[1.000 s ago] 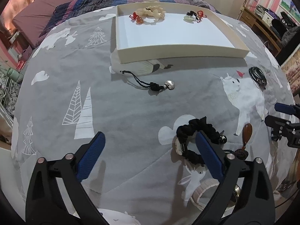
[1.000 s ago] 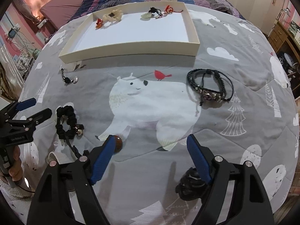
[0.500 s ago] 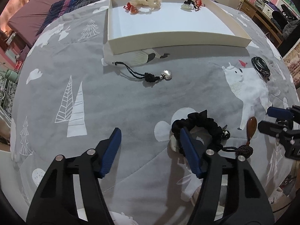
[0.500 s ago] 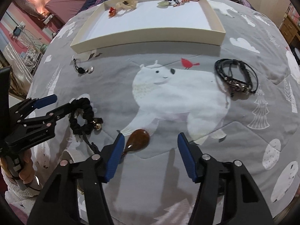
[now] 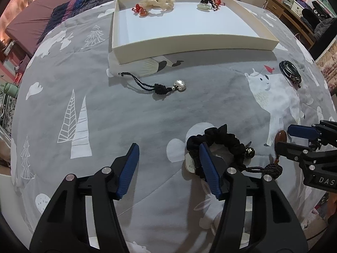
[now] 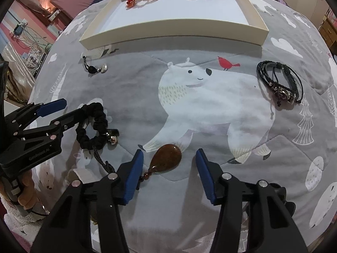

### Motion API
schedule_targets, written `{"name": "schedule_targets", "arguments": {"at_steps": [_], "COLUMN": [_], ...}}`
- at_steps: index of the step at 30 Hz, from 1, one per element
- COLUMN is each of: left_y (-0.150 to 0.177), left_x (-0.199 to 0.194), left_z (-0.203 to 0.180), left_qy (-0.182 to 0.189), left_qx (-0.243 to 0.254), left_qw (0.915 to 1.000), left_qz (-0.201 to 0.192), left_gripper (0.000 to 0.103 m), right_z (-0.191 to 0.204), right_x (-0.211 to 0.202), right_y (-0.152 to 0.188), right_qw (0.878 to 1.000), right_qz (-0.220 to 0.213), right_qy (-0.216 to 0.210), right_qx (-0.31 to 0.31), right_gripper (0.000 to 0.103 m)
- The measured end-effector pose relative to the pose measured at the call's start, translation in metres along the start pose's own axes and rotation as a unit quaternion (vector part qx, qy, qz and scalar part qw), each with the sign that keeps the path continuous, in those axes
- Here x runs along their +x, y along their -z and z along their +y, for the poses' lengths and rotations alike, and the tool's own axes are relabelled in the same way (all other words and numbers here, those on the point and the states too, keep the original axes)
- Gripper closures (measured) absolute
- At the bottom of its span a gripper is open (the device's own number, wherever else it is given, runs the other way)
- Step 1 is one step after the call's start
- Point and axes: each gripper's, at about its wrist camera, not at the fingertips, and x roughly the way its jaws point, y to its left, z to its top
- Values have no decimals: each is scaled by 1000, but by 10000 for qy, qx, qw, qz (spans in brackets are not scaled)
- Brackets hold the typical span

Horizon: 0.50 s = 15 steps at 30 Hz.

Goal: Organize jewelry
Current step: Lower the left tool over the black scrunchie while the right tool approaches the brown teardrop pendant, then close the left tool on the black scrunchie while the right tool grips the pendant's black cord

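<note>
A black scrunchie bracelet with a bell (image 5: 223, 142) (image 6: 95, 126) lies on the grey bedspread. My left gripper (image 5: 168, 154) is open, its right finger over the scrunchie's left side. A brown teardrop pendant (image 6: 167, 158) (image 5: 281, 138) on a dark cord lies between the fingers of my open right gripper (image 6: 169, 158). A silver charm on a black cord (image 5: 160, 86) (image 6: 98, 68) lies nearer the white tray (image 5: 195, 46) (image 6: 172, 29). A black leather bracelet (image 6: 280, 84) (image 5: 289, 72) lies at the right.
The tray holds red beads (image 5: 140, 10), a cream piece (image 5: 160, 0) and a jade pendant with black and red cords (image 5: 207, 4) along its far wall. A purple mattress and striped blanket lie beyond. A desk (image 5: 284, 14) stands at the far right.
Both grippers have moved forward and lower. The left one now reaches the scrunchie; the right one has the brown pendant between its fingers. Both jaws have narrowed.
</note>
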Motion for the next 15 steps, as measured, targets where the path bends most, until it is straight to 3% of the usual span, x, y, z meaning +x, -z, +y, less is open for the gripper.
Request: {"name": "schedule_targets", "arguments": {"at_steps": [6, 15], "left_y": [0, 1], "left_x": [2, 1], "left_z": [-3, -12], "left_qy": [59, 154], "left_qx": [59, 230], "left_qw": [10000, 9996], "left_qz": [37, 14], "left_gripper": [56, 75], "right_z": [2, 7], "right_x": [3, 3], "right_y": [-1, 1], "right_qw": [10000, 9991], "right_qz": [-23, -59], "right_qy": [73, 321], "right_qx": [-13, -288], "right_gripper": [53, 72]}}
